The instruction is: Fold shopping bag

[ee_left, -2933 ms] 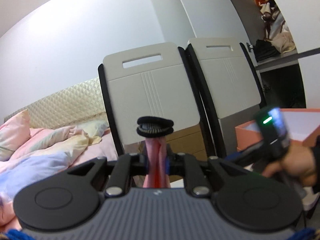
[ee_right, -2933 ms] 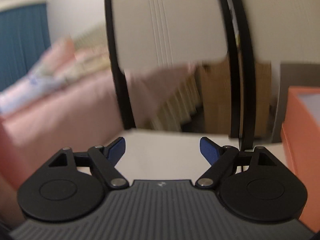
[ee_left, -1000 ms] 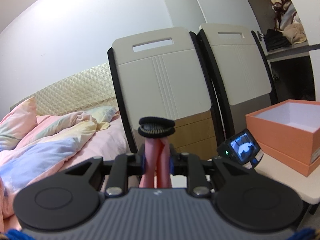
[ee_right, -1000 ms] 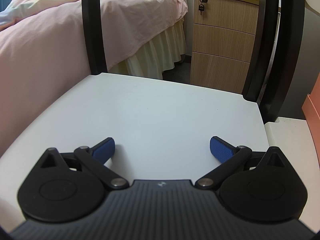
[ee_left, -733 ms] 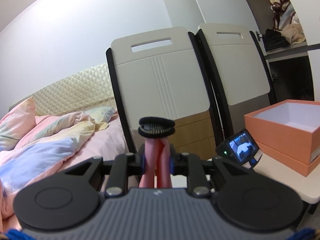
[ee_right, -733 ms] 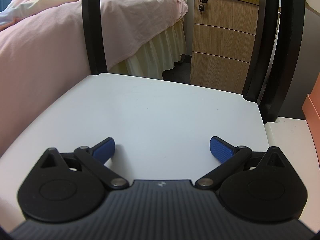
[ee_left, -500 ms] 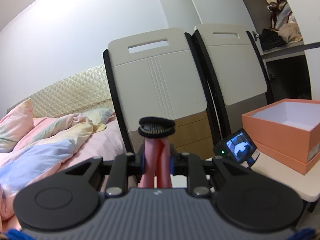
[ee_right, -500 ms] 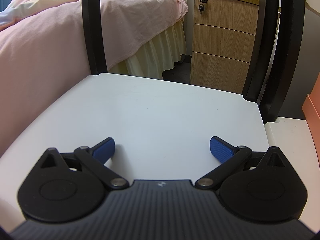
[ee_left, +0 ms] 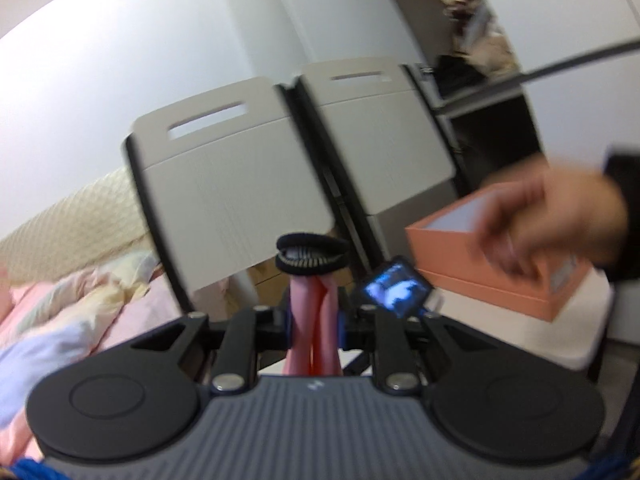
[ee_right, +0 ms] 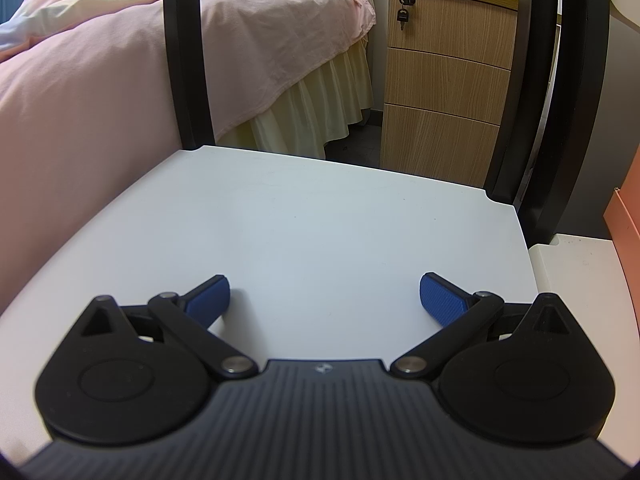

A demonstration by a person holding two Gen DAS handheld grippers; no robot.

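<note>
The shopping bag (ee_left: 314, 316) is a pink bundle of folded cloth, standing upright between the fingers of the left gripper (ee_left: 314, 326), which are clenched on it from both sides. A black elastic band (ee_left: 312, 257) sits at the top end of the bundle, above the fingers. The bag is held up in the air, in front of the white bench (ee_left: 500, 328); it does not lie on it.

In the left wrist view, from left to right: a bed (ee_left: 60, 312) with pink and pale blue covers, then two pale folding chair backs (ee_left: 224, 192) in black frames, then a small dark device with a lit screen (ee_left: 396, 290) just right of the bag, then an open orange box (ee_left: 480, 276) at the right side of the bench. A blurred bare hand (ee_left: 548, 224) with a dark sleeve reaches in from the right edge, in front of the orange box.

In the right wrist view, the right gripper (ee_right: 324, 296) lies low over the white bench (ee_right: 320, 232), and its blue fingers (ee_right: 210, 298) are spread wide apart with nothing between them. Behind the far edge of the bench there is the pink bed (ee_right: 100, 80) on the left and a wooden drawer unit (ee_right: 444, 80) with a key in its lock on the right. The edge of the orange box (ee_right: 626, 216) shows at the right border.
</note>
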